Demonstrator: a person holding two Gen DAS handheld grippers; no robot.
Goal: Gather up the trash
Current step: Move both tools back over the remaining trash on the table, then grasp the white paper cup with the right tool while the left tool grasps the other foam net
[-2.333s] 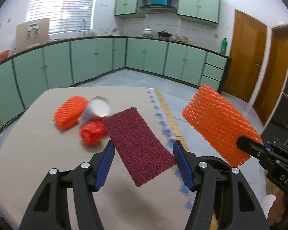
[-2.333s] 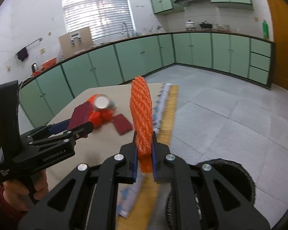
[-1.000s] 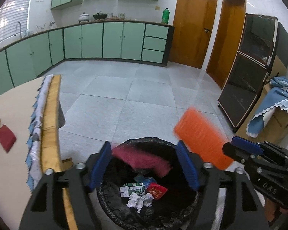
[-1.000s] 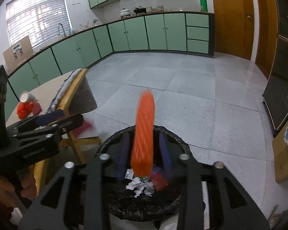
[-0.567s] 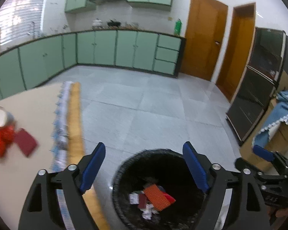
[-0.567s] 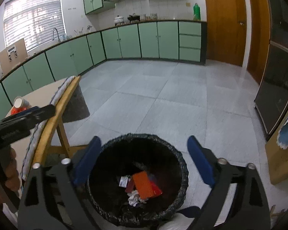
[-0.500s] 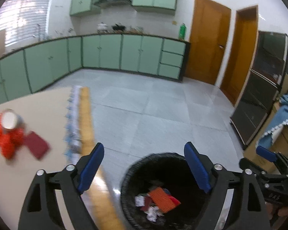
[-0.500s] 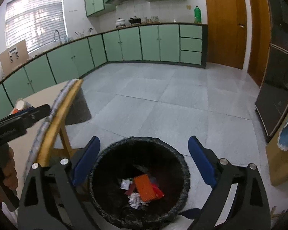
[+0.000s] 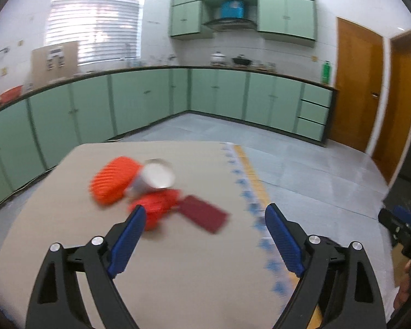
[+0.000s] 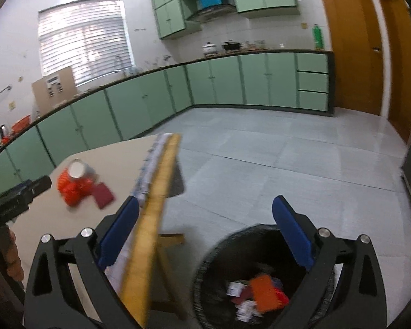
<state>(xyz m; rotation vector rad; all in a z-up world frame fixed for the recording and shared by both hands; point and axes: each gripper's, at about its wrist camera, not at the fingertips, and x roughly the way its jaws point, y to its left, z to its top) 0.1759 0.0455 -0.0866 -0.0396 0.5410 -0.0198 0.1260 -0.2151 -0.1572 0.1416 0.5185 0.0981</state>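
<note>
Fingers spread; cup lies mouth toward camera.

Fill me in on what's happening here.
A person holding a gripper in each hand is clearing trash off a table into a black bin on the floor beside it. Both the left gripper and the right gripper have jaws that have just been opening, with nothing between them. An orange mesh piece lies in the bin among other scraps. On the table remain an orange mesh sleeve, a paper cup, a crumpled red item and a maroon pad.
</note>
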